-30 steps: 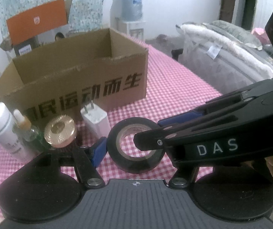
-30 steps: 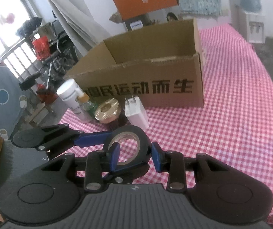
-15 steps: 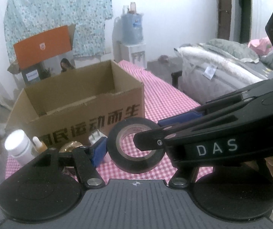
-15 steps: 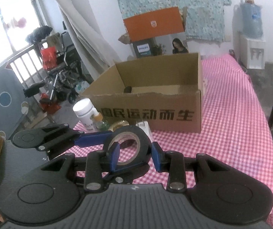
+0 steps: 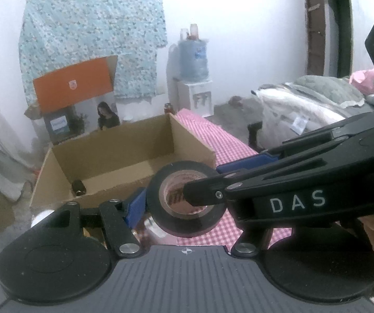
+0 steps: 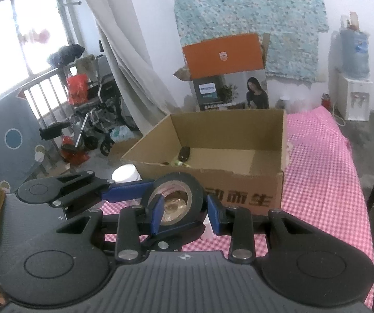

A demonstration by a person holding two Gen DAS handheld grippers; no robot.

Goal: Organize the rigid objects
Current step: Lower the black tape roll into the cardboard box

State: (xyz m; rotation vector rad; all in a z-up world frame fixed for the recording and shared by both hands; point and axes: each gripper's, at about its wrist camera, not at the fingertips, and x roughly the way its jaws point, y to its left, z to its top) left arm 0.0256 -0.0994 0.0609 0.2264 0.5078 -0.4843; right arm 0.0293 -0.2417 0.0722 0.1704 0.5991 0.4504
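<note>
The right gripper (image 6: 183, 215), low in the middle of its own view, is clamped across the wall of a roll of black tape (image 6: 177, 198), one blue pad inside the core and the other on the outer face. The left gripper (image 5: 179, 203) also bears on the roll: its blue left finger touches the roll's side at lower centre of the left wrist view, while its other finger is hidden behind the right tool's body, so a squeeze from both sides looks likely but cannot be confirmed. The roll hangs clear of the desk (image 6: 325, 182), in front of the near wall of the cardboard box (image 6: 239, 172).

Inside the box, toward the middle left of the right view, a small dark bottle (image 6: 184, 154) and something greenish already lie on the floor. Outside it, a white cap (image 6: 124, 174) and a gold lid (image 6: 175, 207), seen through the tape's core, wait at the left foot of the box.

My reading: sorting is partly done, with the tape mid-transfer and at least two more items left to go in.
</note>
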